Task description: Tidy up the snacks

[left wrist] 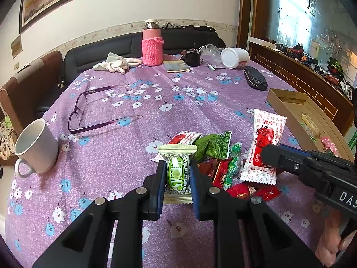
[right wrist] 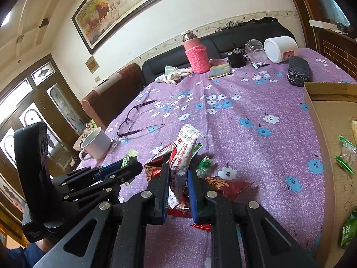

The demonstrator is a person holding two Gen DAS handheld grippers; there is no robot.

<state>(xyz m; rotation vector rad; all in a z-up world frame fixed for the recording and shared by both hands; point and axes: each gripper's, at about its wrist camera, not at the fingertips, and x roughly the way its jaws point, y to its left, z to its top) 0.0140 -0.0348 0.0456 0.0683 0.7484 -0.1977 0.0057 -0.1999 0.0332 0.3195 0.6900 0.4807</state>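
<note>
Two snack packets were gripped above a pile on the worktop, beside a cardboard box.

The left gripper (left wrist: 177, 174) was closed on a green-and-white snack packet (left wrist: 177, 174), its fingers (left wrist: 161, 178) pressed against both sides, while the right gripper (right wrist: 177, 186) was clamped on a red-and-white snack packet (right wrist: 183, 154), which was held upright. Under and around them a pile of red and green wrapped snacks (left wrist: 217, 154) was spread on the purple flowered worktop (left wrist: 138, 156). At the worktop's right edge an open cardboard box (right wrist: 321, 125) was set, in which a few wrapped snacks (right wrist: 347, 155) were already seen, green packets among them. A white mug (left wrist: 36, 147) was seen tilted at the left edge, its inside apparently empty, and a white jar (left wrist: 235, 57) was lying on its side at the far end.
</note>
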